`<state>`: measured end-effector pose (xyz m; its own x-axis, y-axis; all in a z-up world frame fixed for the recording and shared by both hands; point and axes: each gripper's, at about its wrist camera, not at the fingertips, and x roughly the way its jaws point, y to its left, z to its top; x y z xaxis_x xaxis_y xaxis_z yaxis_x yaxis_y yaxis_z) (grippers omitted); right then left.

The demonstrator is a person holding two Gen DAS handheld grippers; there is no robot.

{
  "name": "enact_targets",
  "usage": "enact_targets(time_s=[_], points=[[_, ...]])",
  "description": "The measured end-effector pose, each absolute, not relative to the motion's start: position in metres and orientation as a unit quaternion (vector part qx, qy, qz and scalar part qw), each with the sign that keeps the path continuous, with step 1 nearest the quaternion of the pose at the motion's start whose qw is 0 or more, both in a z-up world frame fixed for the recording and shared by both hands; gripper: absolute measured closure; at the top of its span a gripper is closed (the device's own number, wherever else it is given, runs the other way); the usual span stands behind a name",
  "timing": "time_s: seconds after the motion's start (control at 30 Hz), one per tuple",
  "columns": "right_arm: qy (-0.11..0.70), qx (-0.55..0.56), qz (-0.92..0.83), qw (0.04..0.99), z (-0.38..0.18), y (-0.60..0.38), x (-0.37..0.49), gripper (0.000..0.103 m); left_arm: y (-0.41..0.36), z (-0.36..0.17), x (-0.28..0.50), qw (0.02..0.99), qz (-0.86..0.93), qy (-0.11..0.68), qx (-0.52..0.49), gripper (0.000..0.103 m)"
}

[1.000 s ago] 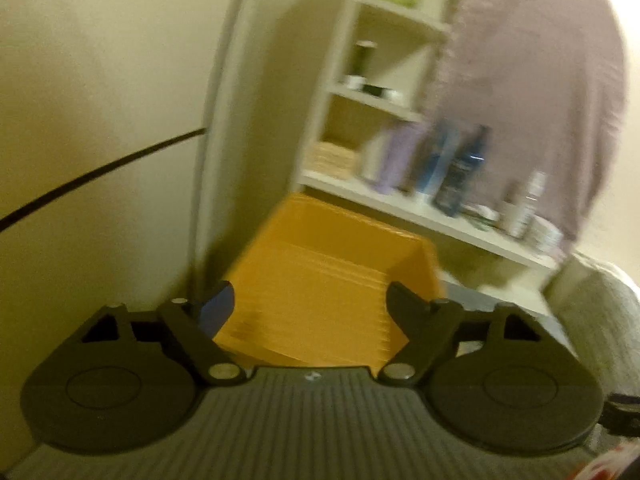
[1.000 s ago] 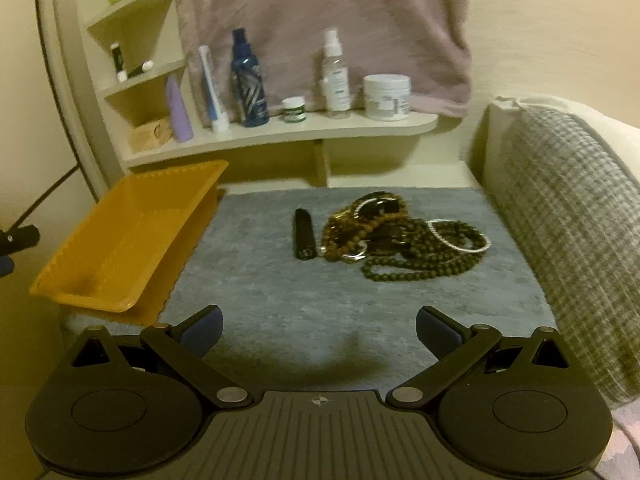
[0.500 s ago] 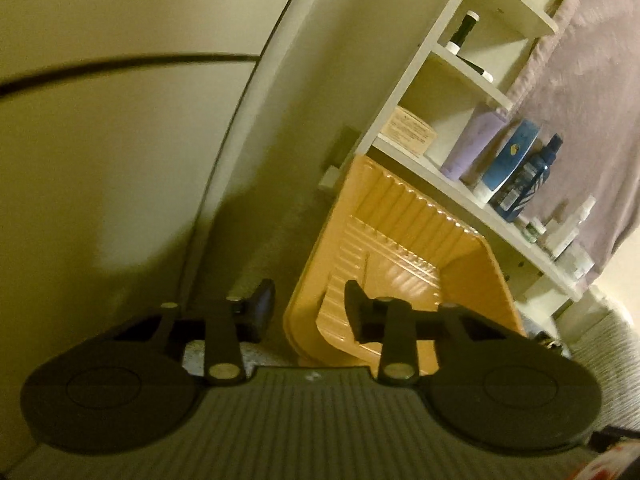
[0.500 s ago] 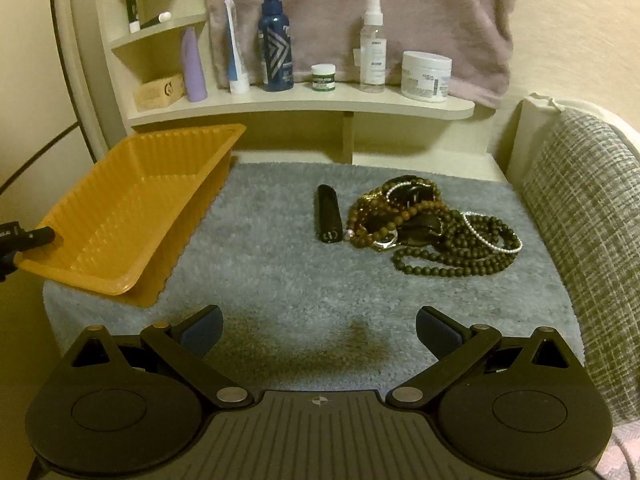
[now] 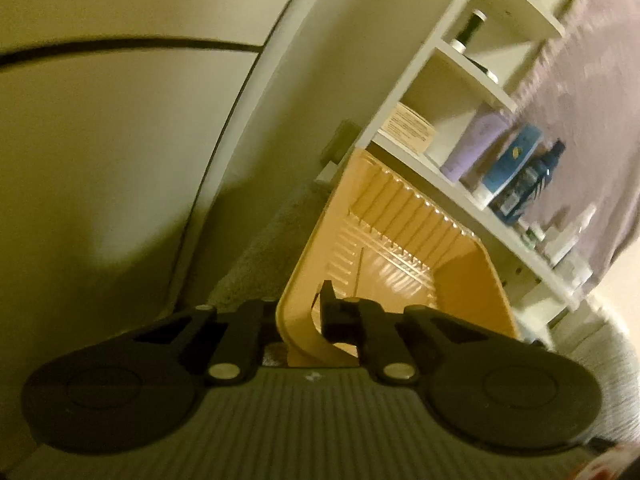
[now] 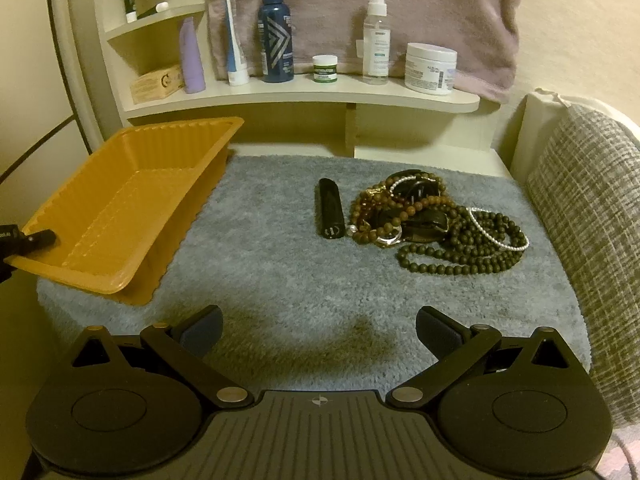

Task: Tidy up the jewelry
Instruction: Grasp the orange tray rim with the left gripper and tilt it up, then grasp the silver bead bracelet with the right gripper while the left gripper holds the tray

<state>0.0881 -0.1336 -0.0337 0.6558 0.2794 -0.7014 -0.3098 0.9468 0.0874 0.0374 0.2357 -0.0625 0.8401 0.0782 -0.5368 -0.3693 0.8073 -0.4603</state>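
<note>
- Jewelry first: we see the tangled pile of beaded jewelry [image 6: 434,222] lying on the grey rug [image 6: 280,280], toward its right edge. Brown wooden beads, dark green-black beads, a thin strand of white beads and a metal ring are all mixed together.
- We see a black cylindrical case [image 6: 330,213] just beside the pile on its left, touching or nearly touching the brown beads; we cannot tell which.
- We hold the left gripper [image 5: 301,312] clamped on the near rim of the orange tray [image 6: 120,216]: one finger sits inside the tray and the other outside it, with the rim pinched between them.
- From the right wrist view we see that same gripper as a dark tip at the tray's near left corner.
- The tray sits at the rug's left edge, tilted, with its near left corner raised off the rug and its far right side down.
- We hold the right gripper [image 6: 318,330] above the near edge of the rug, its fingers spread wide apart and gripping nothing, well apart from the jewelry.
- Behind the rug we see a cream shelf [image 6: 304,96] carrying a lilac bottle [image 6: 192,56], a dark blue spray bottle [image 6: 276,32], a clear spray bottle [image 6: 376,36] and a white jar [image 6: 430,68].
- A mauve towel [image 6: 440,4] hangs behind the bottles, and a grey woven cushion [image 6: 588,208] lies along the rug's right edge.
</note>
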Motion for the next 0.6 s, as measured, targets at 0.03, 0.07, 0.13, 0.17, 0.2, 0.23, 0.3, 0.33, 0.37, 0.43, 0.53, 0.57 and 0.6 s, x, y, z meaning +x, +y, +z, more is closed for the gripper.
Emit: enact_targets(time_s=[0.03, 0.07, 0.13, 0.17, 0.2, 0.23, 0.3, 0.33, 0.37, 0.43, 0.53, 0.57, 0.6], points=[[0.381, -0.018, 0.162, 0.910, -0.034, -0.135, 0.089, 0.001, 0.232, -0.059, 0.038, 0.919, 0.125, 0.258, -0.272, 0.096], [0.380, -0.016, 0.161, 0.911, -0.035, -0.136, 0.090, 0.001, 0.230, -0.057, 0.039, 0.921, 0.126, 0.261, -0.261, 0.096], [0.377, -0.012, 0.157, 0.913, -0.035, -0.139, 0.093, 0.001, 0.222, -0.050, 0.038, 0.926, 0.128, 0.261, -0.238, 0.097], [0.374, -0.009, 0.154, 0.915, -0.035, -0.141, 0.095, 0.001, 0.218, -0.047, 0.037, 0.930, 0.129, 0.261, -0.226, 0.097], [0.369, -0.006, 0.150, 0.917, -0.035, -0.144, 0.096, 0.001, 0.213, -0.043, 0.036, 0.933, 0.132, 0.261, -0.209, 0.097], [0.363, -0.002, 0.146, 0.920, -0.035, -0.148, 0.098, 0.001, 0.208, -0.040, 0.035, 0.936, 0.133, 0.262, -0.195, 0.097], [0.355, 0.006, 0.134, 0.925, -0.035, -0.159, 0.103, 0.001, 0.199, -0.035, 0.035, 0.939, 0.134, 0.266, -0.171, 0.098], [0.350, 0.010, 0.127, 0.928, -0.035, -0.164, 0.106, 0.001, 0.194, -0.032, 0.035, 0.941, 0.133, 0.266, -0.160, 0.098], [0.346, 0.014, 0.119, 0.931, -0.035, -0.170, 0.109, 0.001, 0.190, -0.030, 0.035, 0.943, 0.134, 0.266, -0.149, 0.098], [0.336, 0.022, 0.107, 0.935, -0.036, -0.183, 0.116, 0.001, 0.181, -0.024, 0.035, 0.946, 0.139, 0.264, -0.126, 0.098], [0.321, 0.025, 0.091, 0.942, -0.038, -0.201, 0.126, 0.002, 0.170, -0.015, 0.034, 0.950, 0.143, 0.262, -0.095, 0.099], [0.317, 0.028, 0.088, 0.944, -0.039, -0.206, 0.129, 0.007, 0.166, -0.012, 0.034, 0.951, 0.142, 0.261, -0.085, 0.099], [0.315, 0.031, 0.083, 0.945, -0.039, -0.211, 0.133, 0.011, 0.162, -0.008, 0.035, 0.952, 0.143, 0.261, -0.070, 0.099]])
